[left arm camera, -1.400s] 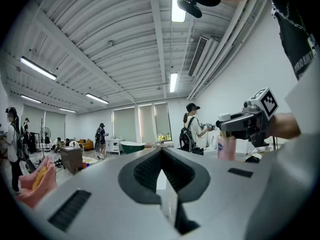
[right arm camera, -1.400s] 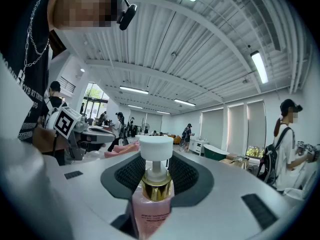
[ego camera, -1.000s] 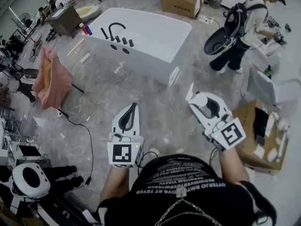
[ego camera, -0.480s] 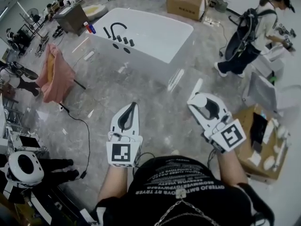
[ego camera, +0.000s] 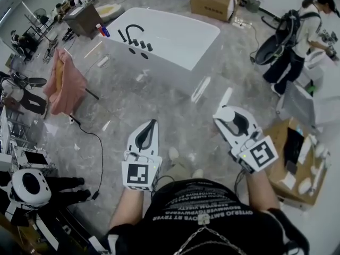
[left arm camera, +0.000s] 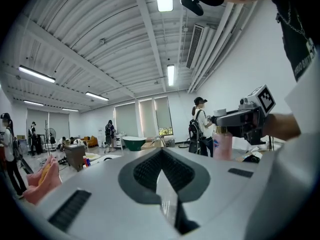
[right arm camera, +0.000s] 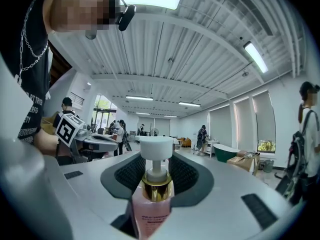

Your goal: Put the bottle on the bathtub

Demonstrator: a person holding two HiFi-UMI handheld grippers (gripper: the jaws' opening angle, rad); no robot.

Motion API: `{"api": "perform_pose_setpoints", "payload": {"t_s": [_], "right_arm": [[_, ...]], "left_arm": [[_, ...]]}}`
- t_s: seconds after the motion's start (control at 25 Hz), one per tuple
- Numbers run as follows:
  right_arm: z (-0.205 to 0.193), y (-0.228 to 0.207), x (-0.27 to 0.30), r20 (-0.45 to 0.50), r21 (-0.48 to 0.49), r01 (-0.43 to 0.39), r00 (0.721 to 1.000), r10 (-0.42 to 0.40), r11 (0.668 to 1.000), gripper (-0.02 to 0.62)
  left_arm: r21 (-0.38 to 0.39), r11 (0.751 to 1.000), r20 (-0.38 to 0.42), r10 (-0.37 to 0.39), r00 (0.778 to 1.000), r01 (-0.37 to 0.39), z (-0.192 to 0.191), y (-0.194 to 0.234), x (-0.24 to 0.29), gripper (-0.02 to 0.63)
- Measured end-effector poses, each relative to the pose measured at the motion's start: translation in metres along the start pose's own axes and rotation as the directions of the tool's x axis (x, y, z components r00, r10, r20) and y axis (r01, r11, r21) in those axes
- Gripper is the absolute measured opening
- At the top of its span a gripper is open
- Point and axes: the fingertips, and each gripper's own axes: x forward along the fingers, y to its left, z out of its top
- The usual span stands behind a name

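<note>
The bottle (right arm camera: 152,204) is pink with a gold collar and a white pump head. It stands upright between the jaws of my right gripper (right arm camera: 156,154), which is shut on its body. In the head view the right gripper (ego camera: 227,110) is at lower right and the pump head (ego camera: 225,114) shows between its jaws. From the left gripper view the bottle (left arm camera: 223,145) hangs under the right gripper. My left gripper (ego camera: 151,124) is shut and holds nothing; its jaws (left arm camera: 161,151) meet at the tips. The white bathtub (ego camera: 180,36) with a black faucet (ego camera: 130,32) stands well ahead across the floor.
A pink cloth (ego camera: 64,81) hangs on a rack at the left, with a black cable (ego camera: 95,142) on the floor near it. Cardboard boxes (ego camera: 212,1) sit behind the tub. A person with a backpack (ego camera: 289,41) stands at the right, above an open box (ego camera: 297,158).
Both grippers have been carried forward together, bottle still held. The tub has shifted slightly in the head view. The person with the backpack has stepped to the right. A foot now shows between my grippers.
</note>
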Motion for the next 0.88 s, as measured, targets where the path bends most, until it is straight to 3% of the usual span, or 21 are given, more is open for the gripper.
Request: {"api": "perform_pose_setpoints", "payload": {"t_s": [0.36, 0.88], "right_arm": [[-0.005, -0.012, 0.03, -0.019, 0.001, -0.001, 1.0, 0.001, 1.0, 0.143], [0.007, -0.041, 0.091, -0.02, -0.036, 0.009, 1.0, -0.01, 0.999, 0.143]], "left_arm": [[-0.011, 0.999, -0.023, -0.031, 0.999, 0.03, -0.011, 0.016, 0.03, 0.003], [0.005, 0.998, 0.026, -0.062, 0.998, 0.061, 0.008, 0.068, 0.089, 0.003]]}}
